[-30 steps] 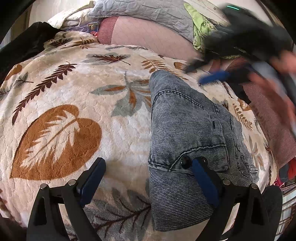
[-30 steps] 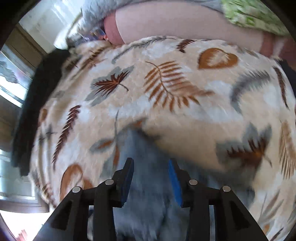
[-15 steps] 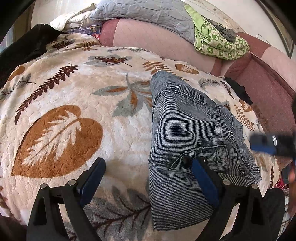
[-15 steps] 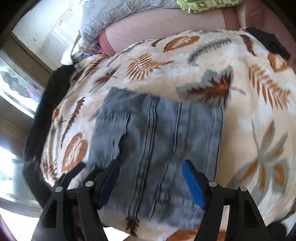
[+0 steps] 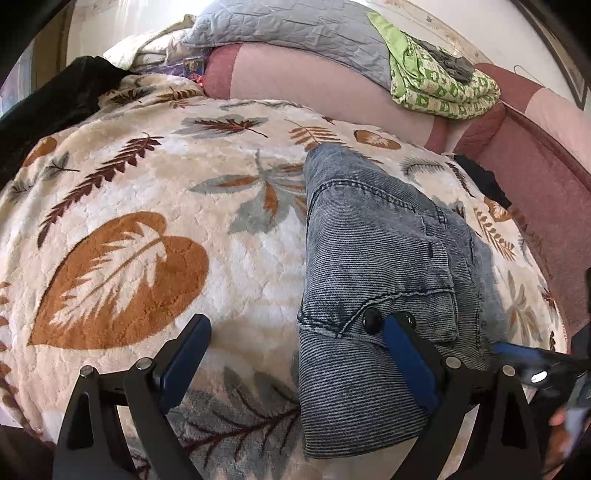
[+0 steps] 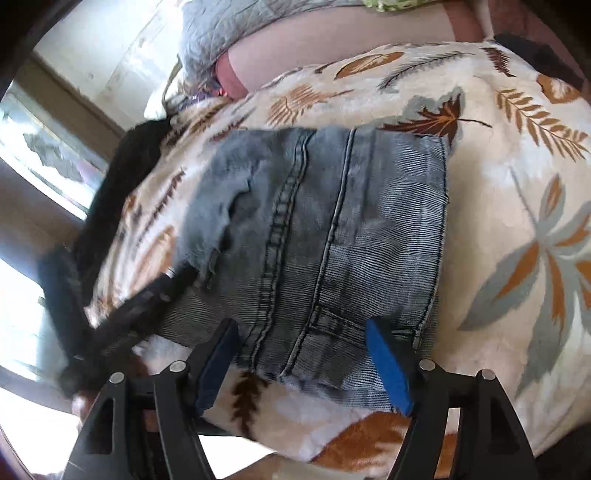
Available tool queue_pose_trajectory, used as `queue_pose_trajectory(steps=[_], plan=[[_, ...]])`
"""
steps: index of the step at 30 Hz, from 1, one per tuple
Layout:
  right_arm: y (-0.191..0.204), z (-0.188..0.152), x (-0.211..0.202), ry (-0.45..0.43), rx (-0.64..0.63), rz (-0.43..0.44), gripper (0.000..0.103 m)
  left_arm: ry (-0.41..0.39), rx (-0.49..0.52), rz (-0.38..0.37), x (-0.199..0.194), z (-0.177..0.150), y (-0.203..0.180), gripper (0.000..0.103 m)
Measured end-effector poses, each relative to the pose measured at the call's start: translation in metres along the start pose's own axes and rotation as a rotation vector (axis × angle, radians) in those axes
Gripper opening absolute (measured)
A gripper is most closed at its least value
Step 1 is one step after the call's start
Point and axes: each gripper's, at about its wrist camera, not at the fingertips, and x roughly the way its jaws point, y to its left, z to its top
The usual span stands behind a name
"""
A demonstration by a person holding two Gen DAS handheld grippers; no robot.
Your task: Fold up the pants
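The blue denim pants [image 5: 373, 258] lie folded into a compact rectangle on a cream blanket with leaf prints [image 5: 147, 206]. My left gripper [image 5: 297, 325] is open at the near left corner of the pants. Its right pad [image 5: 406, 354] lies over the denim by a black pocket button, and its left pad is over the blanket. My right gripper [image 6: 303, 358] is open above the near edge of the pants [image 6: 332, 229], with nothing pressed between its pads. It shows blurred at the lower right of the left wrist view [image 5: 517, 354].
A pink sofa back [image 5: 314, 85] runs behind the blanket, with a grey quilt [image 5: 295, 33] and a folded green patterned cloth [image 5: 443, 85] on it. A black cloth [image 5: 55, 99] lies at the blanket's left edge. A window [image 6: 37, 166] is at the left.
My right gripper swept from the far end of the pants down their right side to the near edge, and its jaws widened. The left gripper and the pants stayed put.
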Motion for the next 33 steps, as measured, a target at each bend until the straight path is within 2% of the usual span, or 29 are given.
queue_pose_trajectory(steps=[4, 5, 7, 9, 13, 17, 27, 30, 33], plan=[[-0.005, -0.001, -0.026, -0.078, 0.048, 0.057, 0.075, 0.01, -0.019, -0.01, 0.002, 0.001, 0.003, 0.096], [-0.007, -0.004, -0.024, -0.077, 0.054, 0.083, 0.075, 0.007, -0.018, -0.008, 0.002, 0.0, 0.003, 0.096], [-0.02, -0.009, 0.001, 0.015, 0.076, 0.114, 0.076, 0.005, -0.011, -0.002, 0.002, 0.0, 0.001, 0.097], [-0.022, -0.011, -0.004, -0.013, 0.073, 0.136, 0.076, 0.0, -0.008, 0.008, 0.002, 0.0, 0.0, 0.098], [-0.018, -0.009, -0.016, -0.02, 0.093, 0.123, 0.076, 0.002, -0.015, 0.001, 0.002, 0.0, 0.002, 0.098], [-0.021, -0.017, -0.007, -0.021, 0.062, 0.127, 0.077, -0.003, -0.005, 0.005, 0.002, 0.0, 0.001, 0.098], [-0.027, -0.003, -0.01, 0.01, 0.139, 0.16, 0.077, 0.0, -0.016, -0.039, 0.0, 0.003, 0.008, 0.098], [-0.032, 0.003, -0.032, -0.049, 0.163, 0.164, 0.077, -0.035, -0.045, -0.064, -0.013, 0.008, 0.014, 0.098], [-0.053, 0.009, -0.049, -0.094, 0.201, 0.138, 0.077, -0.109, -0.075, -0.084, -0.032, 0.018, 0.018, 0.098]])
